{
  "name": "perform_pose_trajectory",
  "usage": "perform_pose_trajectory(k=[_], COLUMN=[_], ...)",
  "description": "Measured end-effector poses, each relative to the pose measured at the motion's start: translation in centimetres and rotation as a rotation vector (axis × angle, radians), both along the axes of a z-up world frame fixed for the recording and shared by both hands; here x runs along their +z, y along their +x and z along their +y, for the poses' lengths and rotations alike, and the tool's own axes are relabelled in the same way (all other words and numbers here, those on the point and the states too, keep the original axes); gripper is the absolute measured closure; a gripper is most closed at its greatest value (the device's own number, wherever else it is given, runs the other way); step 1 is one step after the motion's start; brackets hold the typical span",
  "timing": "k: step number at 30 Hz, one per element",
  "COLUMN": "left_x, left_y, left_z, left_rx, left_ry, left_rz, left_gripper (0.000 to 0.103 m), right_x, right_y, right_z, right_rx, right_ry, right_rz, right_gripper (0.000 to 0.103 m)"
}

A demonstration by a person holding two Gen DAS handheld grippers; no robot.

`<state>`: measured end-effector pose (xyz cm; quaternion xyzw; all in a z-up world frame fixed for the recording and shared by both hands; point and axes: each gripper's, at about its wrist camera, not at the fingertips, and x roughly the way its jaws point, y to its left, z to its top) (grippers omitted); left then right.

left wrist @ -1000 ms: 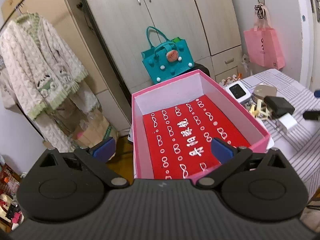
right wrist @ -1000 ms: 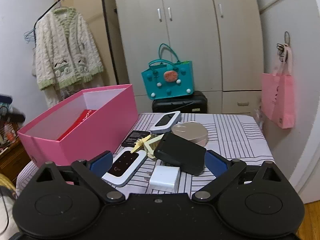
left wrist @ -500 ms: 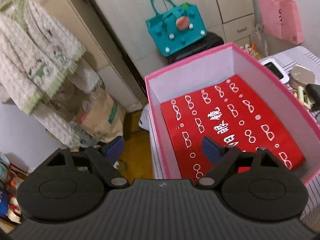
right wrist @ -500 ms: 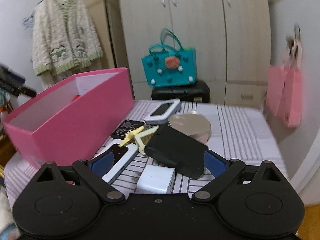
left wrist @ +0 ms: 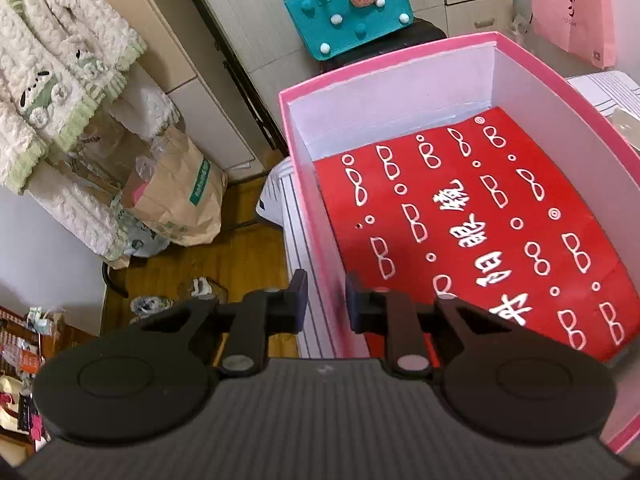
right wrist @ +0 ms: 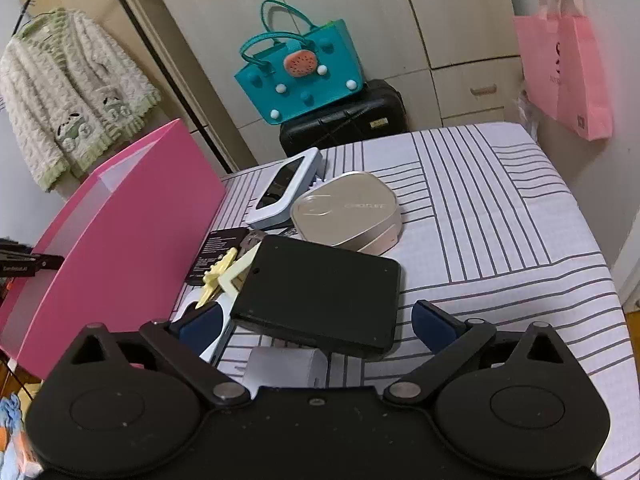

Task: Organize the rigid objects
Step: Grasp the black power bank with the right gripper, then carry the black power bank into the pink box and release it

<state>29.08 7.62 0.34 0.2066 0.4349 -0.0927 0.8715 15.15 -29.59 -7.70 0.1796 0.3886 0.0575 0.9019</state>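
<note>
An open pink box (left wrist: 404, 64) with a red printed liner (left wrist: 472, 220) fills the left wrist view. My left gripper (left wrist: 325, 300) straddles the box's left wall, one pad outside and one inside; its jaws are closing and the pads sit against the wall. In the right wrist view my right gripper (right wrist: 318, 322) is open, low over a flat black device (right wrist: 320, 288) whose near edge lies between the fingers, untouched. Beyond it lie a silver rounded case (right wrist: 346, 210), a white device with a dark screen (right wrist: 286, 188), yellow clips (right wrist: 226, 276) and a white charger cube (right wrist: 286, 368).
The objects lie on a striped cloth (right wrist: 500, 208) beside the pink box (right wrist: 120, 248). A teal bag (right wrist: 300, 72) stands on a black case by the wardrobe. A pink tote (right wrist: 560, 72) hangs at the right. Paper bags (left wrist: 176, 196) stand on the floor left of the table.
My left gripper moved left and down to the box's left wall, and its jaws narrowed from wide to close around it. My right gripper came lower and nearer to the black device, still open.
</note>
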Motion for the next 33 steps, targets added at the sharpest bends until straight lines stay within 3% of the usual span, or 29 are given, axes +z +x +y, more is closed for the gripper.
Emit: perform_pose_trajectory(k=[4,15,17,20,27,33], left_x=[-0.1,-0.2,-0.2,-0.2,0.0,0.2], left_y=[0.4,-0.6,-0.7,-0.8,-0.9,-0.9], left_z=[0.2,0.0,0.0,-0.1,0.0,-0.1], left_rx=[-0.019,-0.082,-0.088,-0.096,-0.101,-0.112], left_ry=[-0.032,-0.001,0.002,0.011,-0.008,0.001], left_rz=[0.021,-0.037,-0.043,-0.05,-0.037,-0.04], left_gripper=[0.094,0.094,0.094,0.094,0.094,0.094], right_x=[-0.1,-0.3,-0.2,0.2,3.1,8.6], right_y=[1.2,3.4,3.2,3.0,1.9,2.3], right_z=[0.6,1.0,0.8,0.8,1.8,4.6], right_rx=[0.014,-0.02,-0.028,-0.023,0.019,0.176], right_ry=[-0.004,-0.031,-0.021,-0.024,-0.126,-0.122], right_rz=[0.051,0.099,0.091,0.084,0.007,-0.082], right_gripper=[0.0,0.0,0.006,0.006,0.006,0.006])
